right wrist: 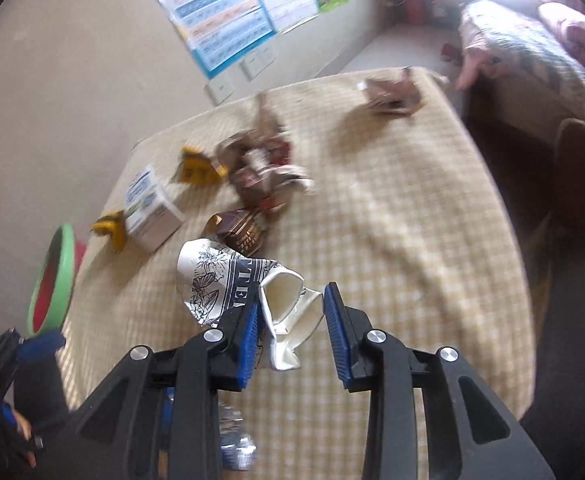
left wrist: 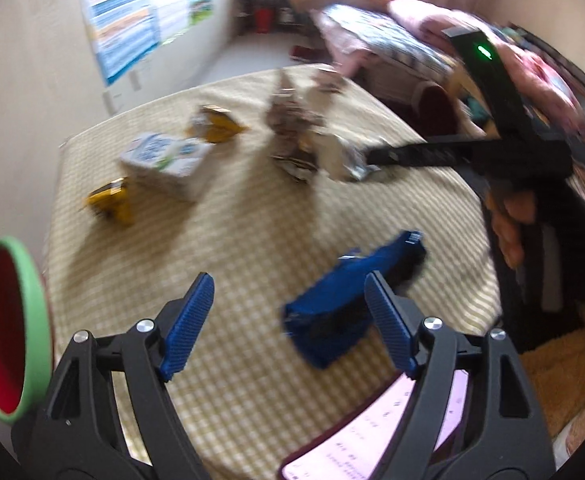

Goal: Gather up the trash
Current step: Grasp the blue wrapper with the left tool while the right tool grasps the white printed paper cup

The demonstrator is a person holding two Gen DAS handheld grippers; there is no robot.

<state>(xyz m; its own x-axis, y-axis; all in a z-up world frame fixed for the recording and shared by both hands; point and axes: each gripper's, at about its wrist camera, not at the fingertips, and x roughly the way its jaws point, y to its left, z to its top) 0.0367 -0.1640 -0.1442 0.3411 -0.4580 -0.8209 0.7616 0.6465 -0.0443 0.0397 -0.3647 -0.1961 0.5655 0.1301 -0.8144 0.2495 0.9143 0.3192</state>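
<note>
left gripper (left wrist: 288, 320): we see it spread wide above the checked tablecloth (left wrist: 252, 232), blue wrapper (left wrist: 344, 304) between its pads, untouched | right gripper (right wrist: 292, 328): we see it clamped on the crushed paper cup (right wrist: 248, 284) | bin (left wrist: 8, 336): green-rimmed, at the table's left edge | milk carton (left wrist: 164, 160), yellow wrappers (left wrist: 110, 200): near the far-left corner

We see open checked tablecloth (right wrist: 412, 240) to the right of the crushed paper cup (right wrist: 228, 280). Beyond it, crumpled wrappers (right wrist: 264, 172), a white carton (right wrist: 152, 216) and yellow packets (left wrist: 108, 200) crowd the left side.
</note>
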